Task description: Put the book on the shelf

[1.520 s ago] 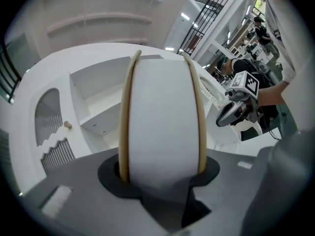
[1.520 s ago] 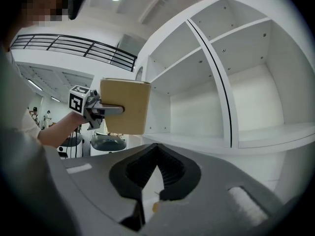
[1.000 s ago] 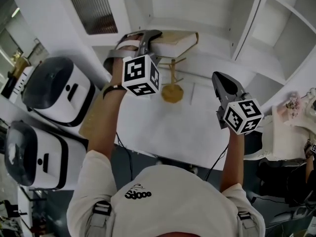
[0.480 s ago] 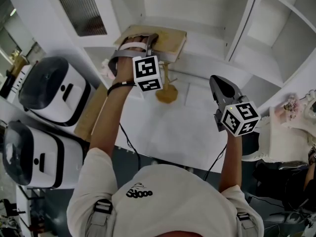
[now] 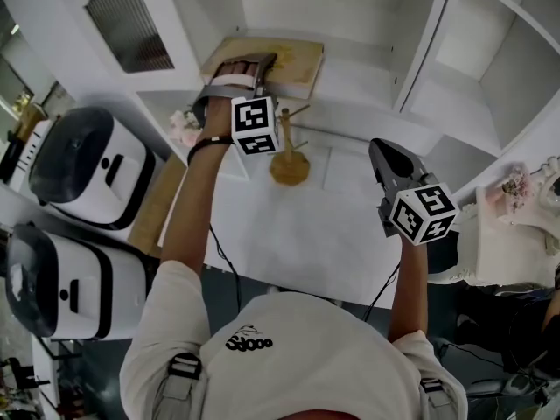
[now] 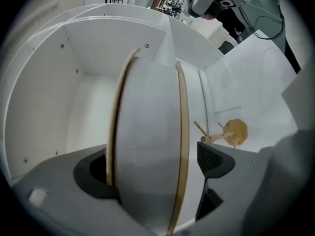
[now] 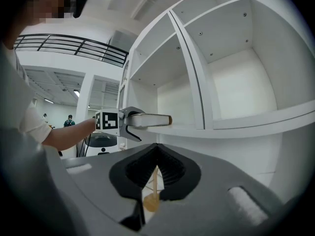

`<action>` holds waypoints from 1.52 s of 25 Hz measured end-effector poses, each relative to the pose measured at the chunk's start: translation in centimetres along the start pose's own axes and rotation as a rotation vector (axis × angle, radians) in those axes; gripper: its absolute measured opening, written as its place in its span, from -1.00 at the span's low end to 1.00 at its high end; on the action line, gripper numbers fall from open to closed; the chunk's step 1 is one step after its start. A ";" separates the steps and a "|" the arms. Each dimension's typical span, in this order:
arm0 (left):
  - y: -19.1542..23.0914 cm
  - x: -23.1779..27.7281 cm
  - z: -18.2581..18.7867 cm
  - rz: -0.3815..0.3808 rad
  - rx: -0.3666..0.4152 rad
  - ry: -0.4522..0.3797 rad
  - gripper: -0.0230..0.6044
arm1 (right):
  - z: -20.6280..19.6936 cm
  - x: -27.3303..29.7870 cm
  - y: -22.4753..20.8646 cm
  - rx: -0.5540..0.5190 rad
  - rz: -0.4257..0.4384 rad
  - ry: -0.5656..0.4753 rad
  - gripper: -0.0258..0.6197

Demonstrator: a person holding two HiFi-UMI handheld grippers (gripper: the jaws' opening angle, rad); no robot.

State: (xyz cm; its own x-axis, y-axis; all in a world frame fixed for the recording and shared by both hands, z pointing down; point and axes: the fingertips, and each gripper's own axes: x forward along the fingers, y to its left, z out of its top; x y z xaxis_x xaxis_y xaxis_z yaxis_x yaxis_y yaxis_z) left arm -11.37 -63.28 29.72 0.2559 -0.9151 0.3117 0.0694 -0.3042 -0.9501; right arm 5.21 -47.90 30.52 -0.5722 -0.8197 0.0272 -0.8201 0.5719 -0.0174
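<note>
Since a second ago we are reaching further forward with the left gripper (image 5: 243, 70), and the book (image 5: 296, 58), which was higher and tilted above the wooden stand (image 5: 287, 164), is now lying flat on the shelf (image 5: 354, 70) inside the white compartment. Our left forearm (image 5: 194, 195) is stretching almost straight up from the shoulder to the shelf edge, with the marker cube facing us. The jaws of this gripper are opening around the book: in the left gripper view the book is standing between them, and one pad (image 6: 212, 157) is already apart from the tan cover, with a clear gap. The right gripper (image 5: 386, 152) is hanging lower, over the right part of the table (image 5: 297, 230), well apart from the book. Its forearm (image 5: 409, 278) is pointing forward, and its jaws are pressing together on nothing.
</note>
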 end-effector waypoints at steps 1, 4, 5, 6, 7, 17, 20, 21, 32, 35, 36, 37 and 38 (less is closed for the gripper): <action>0.1 0.3 0.0 -0.005 -0.005 -0.011 0.69 | -0.1 0.1 -0.2 0.002 -0.003 0.003 -0.92; 0.1 0.9 0.2 -0.056 -0.022 -0.017 0.71 | -0.4 0.4 -0.5 0.003 -0.006 0.013 -0.92; 0.0 1.2 0.3 -0.077 -0.018 -0.014 0.78 | -0.5 0.5 -0.6 -0.001 -0.007 0.016 -0.92; -0.2 1.5 0.2 -0.096 -0.011 -0.011 0.85 | -0.5 0.6 -0.6 -0.006 -0.008 0.019 -0.92; -0.3 1.8 0.2 -0.112 -0.003 -0.011 0.94 | -0.6 0.7 -0.6 -0.014 -0.010 0.022 -0.92; 0.4 2.2 0.6 -0.147 -0.022 -0.038 0.97 | -0.6 1.0 -0.1 -0.043 0.011 0.041 -0.92; 1.6 0.4 0.5 -0.117 -0.055 -0.039 0.96 | -0.4 0.7 0.2 -0.070 0.014 0.046 -0.92; 1.8 -0.4 0.3 -0.102 -0.077 -0.039 0.94 | -0.4 0.7 0.2 -0.077 0.013 0.046 -0.92; 0.8 -10.2 -0.5 0.002 -0.877 -0.409 -0.23 | 0.1 1.2 0.2 -0.137 -0.007 0.039 -0.92; -0.5 -11.6 -0.8 -0.008 -1.071 -0.497 -0.47 | 0.2 1.5 0.5 -0.143 -0.005 0.034 -0.92; -0.6 -12.0 -0.9 0.000 -1.125 -0.519 -0.53 | 0.3 1.6 0.6 -0.143 -0.003 0.030 -0.91; -0.8 -12.3 -1.2 0.016 -1.167 -0.531 -0.60 | 0.4 1.8 0.7 -0.143 -0.001 0.026 -0.92; -0.9 -12.6 -1.4 0.036 -1.193 -0.534 -0.67 | 0.6 1.9 0.8 -0.144 0.001 0.022 -0.92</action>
State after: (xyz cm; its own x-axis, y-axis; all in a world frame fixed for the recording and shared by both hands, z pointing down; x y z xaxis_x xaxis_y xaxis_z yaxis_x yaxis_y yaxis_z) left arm -15.97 -51.88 26.69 0.6075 -0.7941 -0.0193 -0.7671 -0.5802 -0.2739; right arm 3.43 -49.00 29.96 -0.5711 -0.8194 0.0491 -0.8102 0.5723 0.1265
